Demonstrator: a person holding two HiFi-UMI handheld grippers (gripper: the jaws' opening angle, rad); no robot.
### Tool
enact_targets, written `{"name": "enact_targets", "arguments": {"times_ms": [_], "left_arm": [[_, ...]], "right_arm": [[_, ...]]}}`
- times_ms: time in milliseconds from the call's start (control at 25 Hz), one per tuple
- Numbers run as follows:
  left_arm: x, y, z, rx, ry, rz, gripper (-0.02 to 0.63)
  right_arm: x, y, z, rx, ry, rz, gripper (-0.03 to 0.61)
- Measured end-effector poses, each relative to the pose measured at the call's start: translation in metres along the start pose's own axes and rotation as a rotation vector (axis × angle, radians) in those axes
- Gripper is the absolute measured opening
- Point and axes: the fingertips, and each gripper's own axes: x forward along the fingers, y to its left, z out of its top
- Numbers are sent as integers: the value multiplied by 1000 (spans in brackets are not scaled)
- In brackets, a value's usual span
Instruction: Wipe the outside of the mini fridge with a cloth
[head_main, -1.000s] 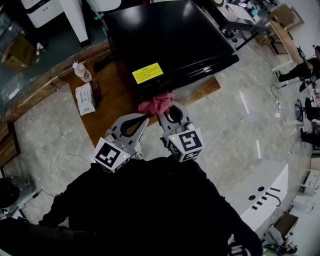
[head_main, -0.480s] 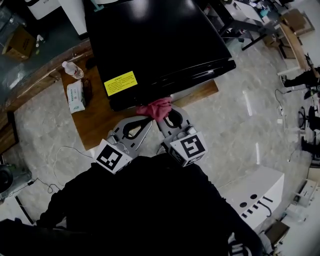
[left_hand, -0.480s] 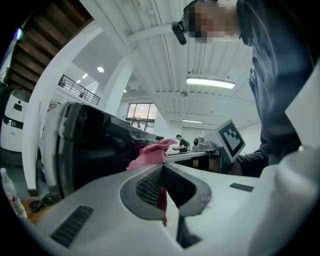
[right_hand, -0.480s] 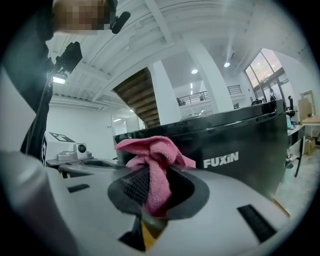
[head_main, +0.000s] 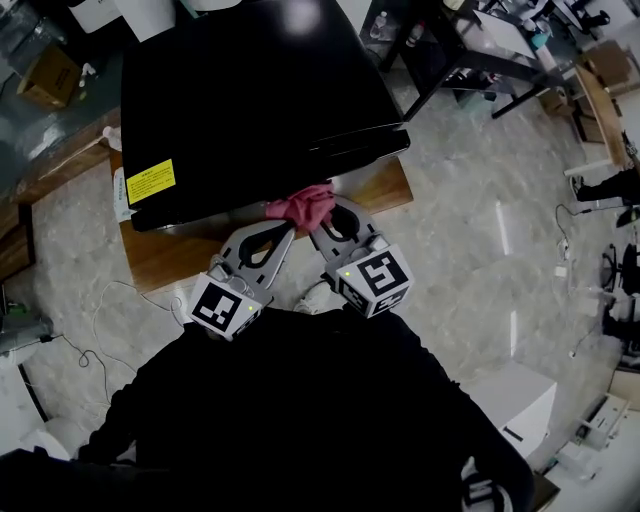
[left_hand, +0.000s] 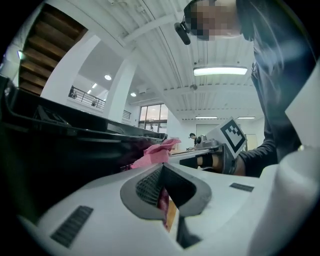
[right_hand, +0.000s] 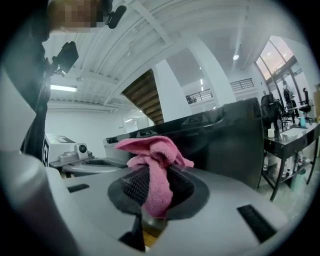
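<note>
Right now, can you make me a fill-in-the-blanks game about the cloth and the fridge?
1. The cloth pinched in the right gripper is ____ in colour.
2. The sticker on the black mini fridge is ____.
3. The mini fridge stands on a ____ table.

Missing words: pink; yellow; wooden.

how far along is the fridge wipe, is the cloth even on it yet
Done: the pink cloth is clamped in the right gripper. In hand: it is bunched at the mini fridge's near face, seemingly touching. Left: nothing shows which surfaces are wiped, so the top and other sides likely remain.
</note>
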Motion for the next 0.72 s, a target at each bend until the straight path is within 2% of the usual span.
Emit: {"name": "enact_targets", "arguments": {"times_ms": [120, 320, 520, 640, 720], "left_arm": [[35, -9, 7, 45, -42, 25, 6], [56, -24, 12, 39, -59, 72, 6], [42, -35, 6, 35, -32, 95, 6], [24, -26, -11, 13, -21, 113, 6], [8, -19, -23, -2, -29, 129, 6]], "right_arm": [[-20, -44, 2, 6, 3, -6, 77], [-43, -90, 3, 5, -4, -24, 77], [-56, -110, 1, 29, -30, -93, 77], [-61, -120, -11, 47, -34, -160, 77], [-66, -112, -23, 57, -30, -171, 77]]}}
